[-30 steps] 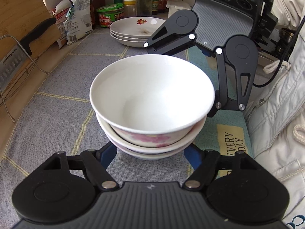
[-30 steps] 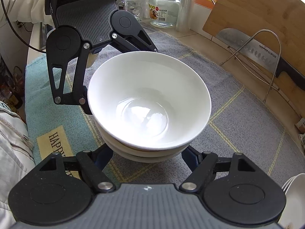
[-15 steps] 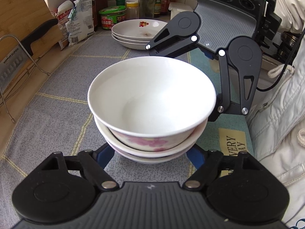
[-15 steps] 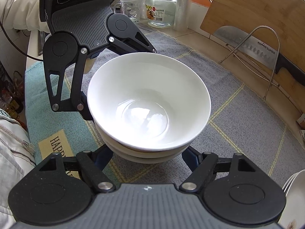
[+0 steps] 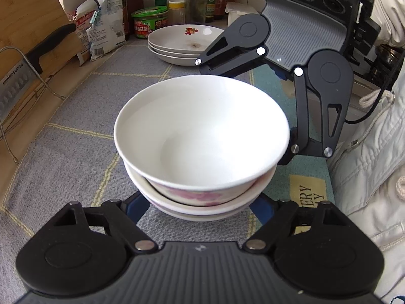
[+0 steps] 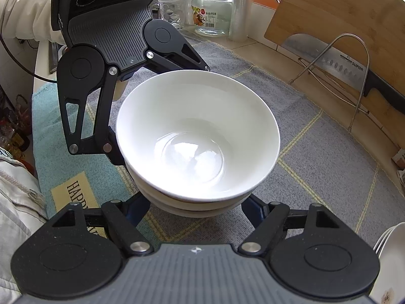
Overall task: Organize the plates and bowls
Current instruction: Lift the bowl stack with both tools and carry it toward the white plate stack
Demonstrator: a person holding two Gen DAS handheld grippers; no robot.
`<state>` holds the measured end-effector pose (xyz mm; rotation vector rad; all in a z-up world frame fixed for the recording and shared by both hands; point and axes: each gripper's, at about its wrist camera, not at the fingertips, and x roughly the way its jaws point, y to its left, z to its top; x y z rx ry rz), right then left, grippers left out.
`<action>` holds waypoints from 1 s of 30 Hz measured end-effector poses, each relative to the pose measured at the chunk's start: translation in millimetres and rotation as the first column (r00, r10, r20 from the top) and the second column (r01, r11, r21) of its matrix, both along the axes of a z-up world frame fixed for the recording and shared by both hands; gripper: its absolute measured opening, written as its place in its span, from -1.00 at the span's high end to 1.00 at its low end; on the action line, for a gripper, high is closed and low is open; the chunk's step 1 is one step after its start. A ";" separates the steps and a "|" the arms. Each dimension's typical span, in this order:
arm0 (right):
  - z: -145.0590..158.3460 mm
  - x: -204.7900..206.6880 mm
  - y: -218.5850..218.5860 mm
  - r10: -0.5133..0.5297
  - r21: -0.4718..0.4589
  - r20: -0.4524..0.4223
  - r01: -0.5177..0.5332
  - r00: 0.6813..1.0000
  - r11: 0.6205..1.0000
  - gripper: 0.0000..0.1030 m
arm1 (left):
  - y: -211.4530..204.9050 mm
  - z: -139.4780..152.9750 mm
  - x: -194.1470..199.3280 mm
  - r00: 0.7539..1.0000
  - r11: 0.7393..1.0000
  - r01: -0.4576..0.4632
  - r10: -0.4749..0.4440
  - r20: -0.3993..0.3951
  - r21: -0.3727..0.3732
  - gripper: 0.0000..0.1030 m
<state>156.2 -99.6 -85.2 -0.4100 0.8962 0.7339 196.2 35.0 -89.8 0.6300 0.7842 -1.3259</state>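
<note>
Already the bowls point(image 5: 202, 136) sit nested in one stack at frame centre on the grey mat point(image 5: 76, 152). The left gripper point(image 5: 200, 207) is opening, its jaws straddling the stack's base; whether the right gripper point(image 6: 195, 207) pinches it I cannot tell. Plates point(image 5: 177, 43) stand stacked upper centre, so little seems left.

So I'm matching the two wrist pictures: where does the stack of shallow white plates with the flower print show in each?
Left wrist view: the stack of shallow white plates sits top centre, behind the stack of white bowls.
Right wrist view: only its rim shows, at the lower right edge.
Shared landmark: the steel cleaver with a black handle on the wire rack.
</note>
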 end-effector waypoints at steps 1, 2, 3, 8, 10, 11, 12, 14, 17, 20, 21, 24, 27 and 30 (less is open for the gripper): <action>0.9 -0.2 -0.6 0.002 0.000 -0.003 -0.002 1.000 1.000 -0.60 | -0.1 1.0 -1.0 1.000 1.000 -0.002 0.002 -0.001 -0.001 -0.63; 1.8 -0.8 -1.0 0.004 -0.001 -0.004 -0.004 1.000 1.000 -0.60 | 0.0 2.3 -1.9 1.000 1.000 -0.004 0.004 -0.003 -0.003 -0.63; 3.5 -2.0 -2.4 0.007 0.000 -0.006 -0.007 1.000 1.000 -0.60 | -0.5 3.5 -2.9 1.000 1.000 -0.007 0.007 -0.004 -0.005 -0.63; 12.3 -6.2 -10.6 0.014 0.005 -0.014 -0.014 1.000 1.000 -0.60 | -7.3 12.3 -9.0 1.000 1.000 -0.023 0.023 0.003 -0.013 -0.63; 16.9 -7.8 -15.2 0.018 0.005 -0.013 -0.018 1.000 1.000 -0.60 | -11.5 14.2 -10.8 1.000 0.999 -0.030 0.030 0.003 -0.016 -0.63; 19.0 -8.6 -17.9 0.021 0.005 -0.013 -0.021 1.000 1.000 -0.60 | -14.9 15.2 -11.6 0.999 0.999 -0.035 0.035 0.003 -0.017 -0.63; 21.6 -9.8 -21.0 0.025 0.003 -0.010 -0.025 1.000 1.000 -0.60 | -18.3 16.0 -12.1 0.999 0.999 -0.038 0.038 0.004 -0.019 -0.63; 25.5 -12.0 -27.3 0.031 -0.001 -0.003 -0.031 1.000 1.000 -0.60 | -26.1 17.3 -13.5 0.999 0.999 -0.041 0.041 0.010 -0.021 -0.63; 30.3 -14.6 -38.6 0.037 -0.005 0.006 -0.037 0.999 0.999 -0.60 | -40.5 18.7 -14.7 0.999 0.999 -0.046 0.046 0.017 -0.020 -0.63; 35.6 -19.0 -53.8 0.043 -0.009 0.016 -0.043 0.999 0.999 -0.60 | -56.7 21.7 -15.6 0.998 0.999 -0.049 0.049 0.026 -0.020 -0.63; 37.8 -20.7 -60.9 0.046 -0.010 0.020 -0.046 0.999 0.999 -0.60 | -63.6 22.9 -15.5 0.998 0.999 -0.050 0.051 0.029 -0.021 -0.63; 42.8 -23.2 -78.3 0.050 -0.012 0.031 -0.050 0.998 0.999 -0.60 | -82.7 26.9 -15.8 0.998 0.998 -0.056 0.057 0.038 -0.025 -0.63; 48.5 -25.1 -99.8 0.055 -0.012 0.037 -0.055 0.998 0.998 -0.60 | -102.0 30.0 -14.4 0.997 0.998 -0.061 0.063 0.048 -0.028 -0.63; 52.9 -24.0 -122.2 0.061 -0.014 0.044 -0.061 0.997 0.998 -0.60 | -124.7 32.7 -12.0 0.996 0.997 -0.069 0.071 0.055 -0.037 -0.63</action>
